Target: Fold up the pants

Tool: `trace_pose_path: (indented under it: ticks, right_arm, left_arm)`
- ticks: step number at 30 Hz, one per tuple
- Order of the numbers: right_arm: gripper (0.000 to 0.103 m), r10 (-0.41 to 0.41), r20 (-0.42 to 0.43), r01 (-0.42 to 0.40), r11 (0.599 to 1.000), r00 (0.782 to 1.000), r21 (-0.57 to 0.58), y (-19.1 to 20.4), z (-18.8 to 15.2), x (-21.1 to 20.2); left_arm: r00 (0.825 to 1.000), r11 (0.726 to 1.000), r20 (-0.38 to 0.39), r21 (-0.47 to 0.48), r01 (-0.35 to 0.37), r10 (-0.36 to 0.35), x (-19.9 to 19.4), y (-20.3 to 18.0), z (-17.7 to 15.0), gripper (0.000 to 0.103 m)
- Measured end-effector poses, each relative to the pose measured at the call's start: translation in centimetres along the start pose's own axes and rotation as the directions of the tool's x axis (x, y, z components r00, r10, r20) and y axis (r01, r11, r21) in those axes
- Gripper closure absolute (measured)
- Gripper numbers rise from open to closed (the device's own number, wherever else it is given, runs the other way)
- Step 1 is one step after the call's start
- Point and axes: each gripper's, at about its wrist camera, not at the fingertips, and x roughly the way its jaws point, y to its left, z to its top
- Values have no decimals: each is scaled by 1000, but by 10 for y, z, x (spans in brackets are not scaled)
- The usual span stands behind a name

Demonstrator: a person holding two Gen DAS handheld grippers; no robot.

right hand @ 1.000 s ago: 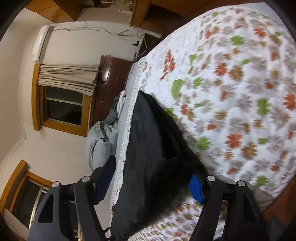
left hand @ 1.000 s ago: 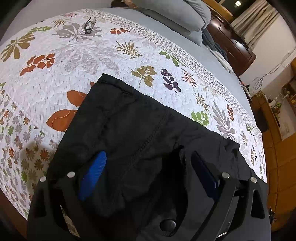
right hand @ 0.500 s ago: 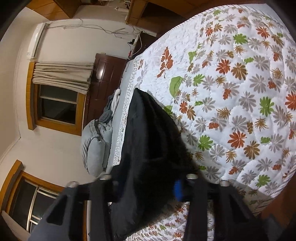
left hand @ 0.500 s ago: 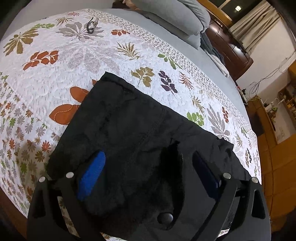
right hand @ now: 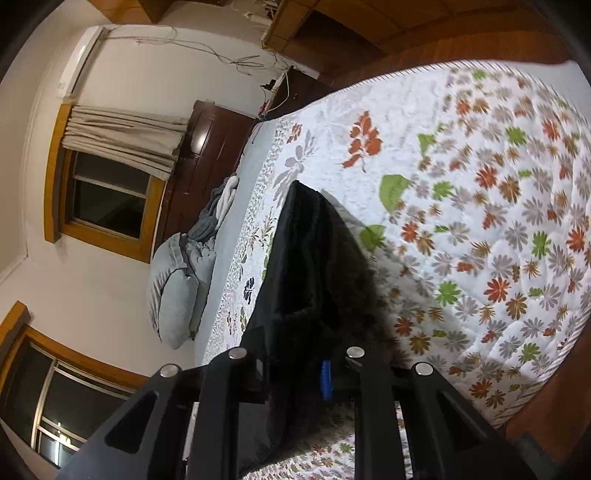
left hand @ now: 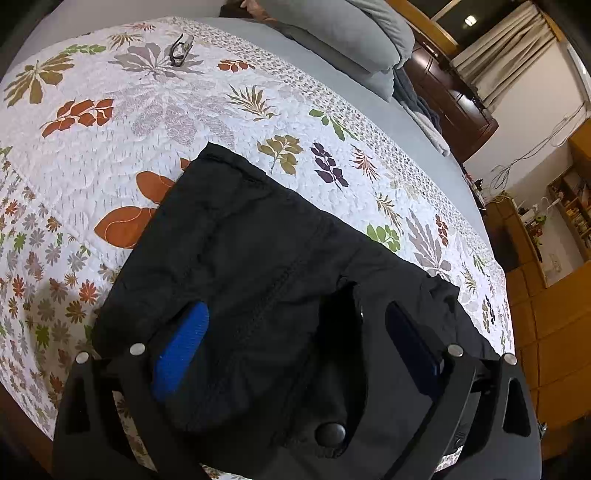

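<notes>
Left wrist view: bed (left hand: 92,155) under floral quilt, grey pillows (left hand: 343,33) at head, dark wardrobe (left hand: 454,107), curtains beyond. Black pants (left hand: 258,266) lie on quilt. Left tool (left hand: 295,347) spread wide over waistband, gripping nothing. Right tool (right hand: 295,369) pinched tight on pants edge. Eyeglasses (left hand: 181,50) on far quilt.

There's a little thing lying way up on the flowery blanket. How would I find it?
Start at the big flowery quilt on the bed, then look past the black pants toward the grey pillows. There lie folded dark-framed eyeglasses on a grey leaf print, the only hard, thin thing there.
</notes>
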Motion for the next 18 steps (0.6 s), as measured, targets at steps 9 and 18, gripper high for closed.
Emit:
trace_pose_path:
  ticks: [9,18]
  right_arm:
    - [85,-30,13,31,995,999,-90,47,-1,-6]
    - [85,-50,20,53,980,999,-190,99,-5,-6]
  left_arm:
    - [999,999,22,-27,33,-32,-4,4,-4,7]
    - [998,998,25,-24,66,-66,-6,7,-6,7]
